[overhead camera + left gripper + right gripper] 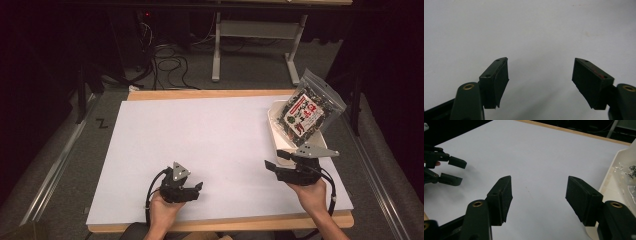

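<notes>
Fig.: Left claw [199, 187] rests low on the white surface [200, 135], jaws apart, nothing betw. them. Right claw [276, 161], jaws likewise apart & empty, sits just beside the white tray [274, 131] at the surface's right edge. Snack bag [309, 111] stands tilted in the tray.

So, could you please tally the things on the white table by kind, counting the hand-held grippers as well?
Grippers: 2, the left gripper and the right gripper, both with jaws apart and nothing between them
Clear snack bags: 1, the snack bag leaning in the tray
White trays: 1, the tray near the table's right edge
Total: 4
</notes>
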Demonstrator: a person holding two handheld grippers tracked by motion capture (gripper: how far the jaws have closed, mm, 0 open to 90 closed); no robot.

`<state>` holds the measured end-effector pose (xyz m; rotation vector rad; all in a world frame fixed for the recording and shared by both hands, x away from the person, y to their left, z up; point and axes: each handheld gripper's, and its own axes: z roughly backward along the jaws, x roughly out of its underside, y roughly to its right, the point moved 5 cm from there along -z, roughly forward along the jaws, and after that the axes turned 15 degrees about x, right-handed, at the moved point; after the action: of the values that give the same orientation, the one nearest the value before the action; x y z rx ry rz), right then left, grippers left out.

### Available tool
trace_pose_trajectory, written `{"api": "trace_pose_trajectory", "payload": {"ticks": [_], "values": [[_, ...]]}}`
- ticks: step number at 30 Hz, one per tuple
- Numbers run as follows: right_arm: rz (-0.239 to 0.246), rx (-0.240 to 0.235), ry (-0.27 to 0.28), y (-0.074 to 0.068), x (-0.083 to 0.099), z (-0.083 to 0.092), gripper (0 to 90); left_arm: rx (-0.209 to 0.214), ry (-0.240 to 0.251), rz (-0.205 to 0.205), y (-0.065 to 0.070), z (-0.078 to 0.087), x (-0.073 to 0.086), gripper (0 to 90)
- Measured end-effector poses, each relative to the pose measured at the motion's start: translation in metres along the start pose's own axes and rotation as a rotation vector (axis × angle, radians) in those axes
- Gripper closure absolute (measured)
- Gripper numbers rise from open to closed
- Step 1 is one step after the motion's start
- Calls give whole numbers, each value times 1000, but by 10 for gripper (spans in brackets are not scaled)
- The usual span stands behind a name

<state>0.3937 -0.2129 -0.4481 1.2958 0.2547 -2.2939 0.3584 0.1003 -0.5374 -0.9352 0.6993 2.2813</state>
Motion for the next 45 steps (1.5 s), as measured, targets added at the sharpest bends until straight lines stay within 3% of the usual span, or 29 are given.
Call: {"api": "trace_pose_trajectory", "payload": {"ticks": [31,45], "values": [[14,-2,-119,-7,9,-42,427,1,1,-1,0,0,0,298],[0,3,-133,-7,21,-55,433,-4,-3,-7,0,-1,-1,299]]}}
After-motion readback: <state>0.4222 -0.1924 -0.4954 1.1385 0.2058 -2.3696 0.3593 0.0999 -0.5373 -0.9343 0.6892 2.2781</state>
